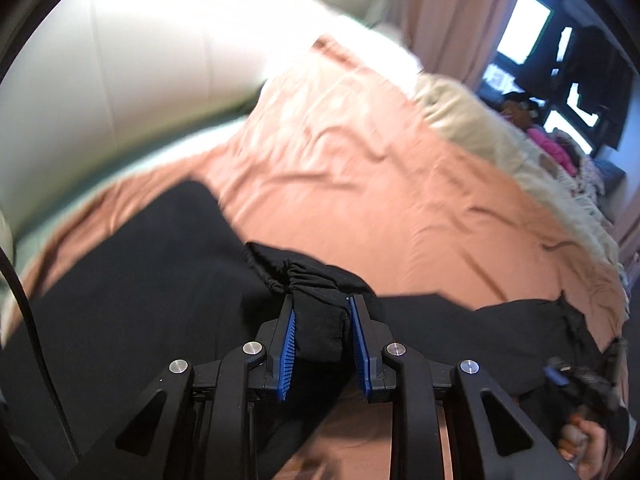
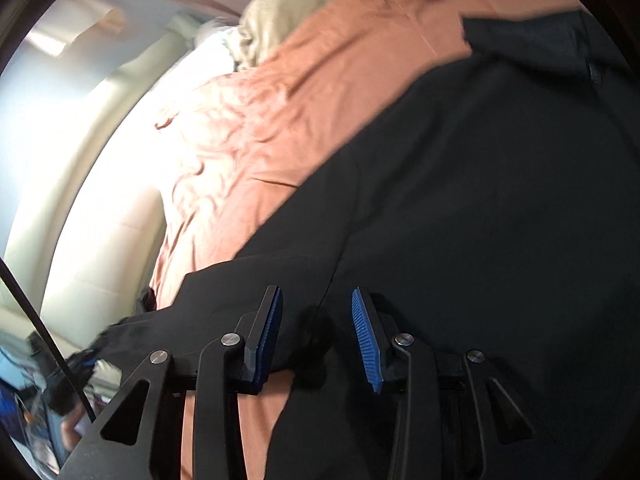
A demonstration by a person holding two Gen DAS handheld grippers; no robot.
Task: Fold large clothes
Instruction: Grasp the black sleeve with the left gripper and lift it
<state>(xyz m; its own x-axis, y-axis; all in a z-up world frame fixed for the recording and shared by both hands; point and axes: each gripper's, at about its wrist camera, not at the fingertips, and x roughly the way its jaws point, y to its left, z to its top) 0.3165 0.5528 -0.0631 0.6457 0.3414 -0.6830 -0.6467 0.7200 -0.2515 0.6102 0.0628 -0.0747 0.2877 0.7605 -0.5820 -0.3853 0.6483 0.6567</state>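
Bunched black garment (image 1: 320, 320) in left gripper (image 1: 322, 308)

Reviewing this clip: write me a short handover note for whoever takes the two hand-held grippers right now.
Left hand-held gripper: shut on a bunched fold of the black garment, near its edge.
Right hand-held gripper: jaws narrowed around a dark bunch of the same garment; the blurred frame does not show whether the pads press it.
Garment: spread over the peach bedsheet, mostly flat, one edge gathered at the left gripper.
Done: left grasp point taken.
Left: confirm the right grip, then probably lift and fold the garment over itself and smooth it.
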